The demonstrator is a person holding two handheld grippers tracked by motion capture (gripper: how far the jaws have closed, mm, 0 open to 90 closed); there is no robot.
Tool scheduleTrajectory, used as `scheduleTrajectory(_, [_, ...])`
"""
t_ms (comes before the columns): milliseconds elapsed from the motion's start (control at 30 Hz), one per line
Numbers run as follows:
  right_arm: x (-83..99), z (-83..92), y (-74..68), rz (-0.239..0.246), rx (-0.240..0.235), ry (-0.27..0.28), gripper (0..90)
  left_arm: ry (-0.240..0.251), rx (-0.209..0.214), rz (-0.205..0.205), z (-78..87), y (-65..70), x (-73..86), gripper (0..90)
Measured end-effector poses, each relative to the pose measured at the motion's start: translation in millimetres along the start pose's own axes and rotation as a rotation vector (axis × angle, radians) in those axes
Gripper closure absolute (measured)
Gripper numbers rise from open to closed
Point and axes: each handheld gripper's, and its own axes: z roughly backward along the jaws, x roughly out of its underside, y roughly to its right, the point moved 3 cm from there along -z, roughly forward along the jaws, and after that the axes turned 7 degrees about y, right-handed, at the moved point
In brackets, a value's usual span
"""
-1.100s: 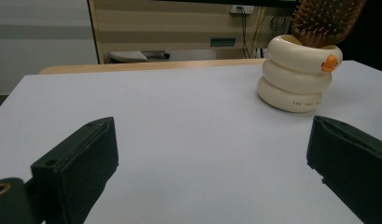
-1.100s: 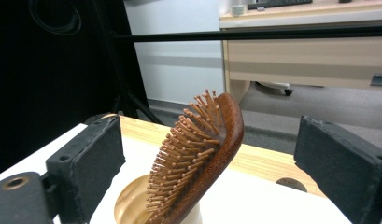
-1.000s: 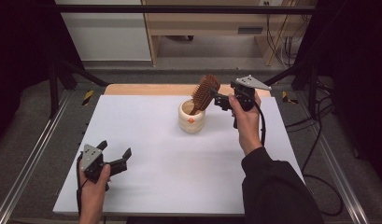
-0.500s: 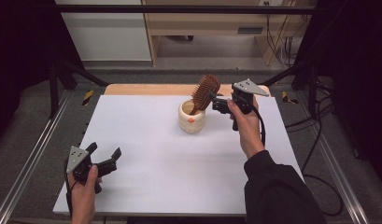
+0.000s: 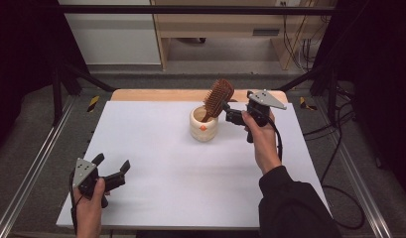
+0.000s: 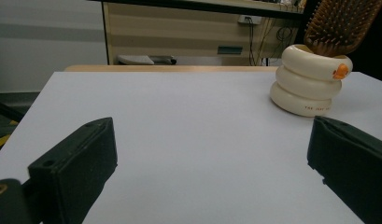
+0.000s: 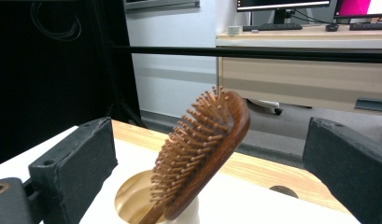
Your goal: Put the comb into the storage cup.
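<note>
Up at the far side of the white table [image 5: 190,178], the right hand [image 5: 260,139] holds the right gripper [image 5: 229,115] level, forearm reaching forward from the bottom edge, jaws pointing leftward at the hairbrush [image 5: 219,96]. Its jaws stand wide apart with nothing between them; in the right gripper view the hairbrush [image 7: 202,149] leans just ahead of the gap, bristles facing the left jaw, handle down in the cream ringed cup [image 5: 204,125]. Near the table's front left corner the left hand [image 5: 89,203] grips the left gripper [image 5: 111,166], tilted so its jaws point toward the far right. These jaws too are spread wide and empty, over bare tabletop. From the left gripper view the cup [image 6: 310,79] sits well ahead, beyond the right jaw.
</note>
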Motion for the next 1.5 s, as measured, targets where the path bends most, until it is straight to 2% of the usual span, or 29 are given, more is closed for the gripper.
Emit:
scheduleTrajectory(167, [2.1, 9.5, -4.3, 0.011, -0.010, 0.003, 3.4, -0.004, -0.006, 0.002, 0.2, -0.5, 1.5, 1.8])
scheduleTrajectory(367, [3.2, 23.3, -6.1, 0.020, -0.011, 0.009, 3.2, -0.006, 0.009, -0.006, 1.7, 1.1, 3.4, 1.8])
scheduleTrajectory(633, [3.0, 34.9, -6.4, 0.020, -0.002, 0.015, 2.8, 0.007, 0.002, 0.013, 3.3, -3.1, 2.7, 1.8])
scheduleTrajectory(767, [-1.9, 36.2, -1.3, 0.012, 0.000, 0.027, 2.1, 0.009, -0.003, 0.015, 2.8, -5.7, 3.4, 1.8])
scheduleTrajectory(867, [-4.0, 37.0, 2.6, 0.000, 0.000, 0.034, 2.1, 0.016, 0.003, -0.001, 3.7, -6.7, 3.5, 1.8])
scheduleTrajectory(1067, [-9.4, 43.9, 6.1, 0.005, -0.012, 0.042, 2.4, 0.026, 0.001, -0.003, 5.4, -6.6, 0.7, 1.8])
scheduleTrajectory(1300, [-13.2, 56.7, 13.2, 0.005, -0.013, 0.045, 2.3, 0.040, -0.005, -0.018, 16.6, -6.8, -3.3, 1.8])
scheduleTrajectory(1500, [-15.0, 61.7, 21.1, 0.005, -0.010, 0.046, 2.3, 0.041, -0.011, -0.008, 17.8, -10.4, -2.4, 1.8])
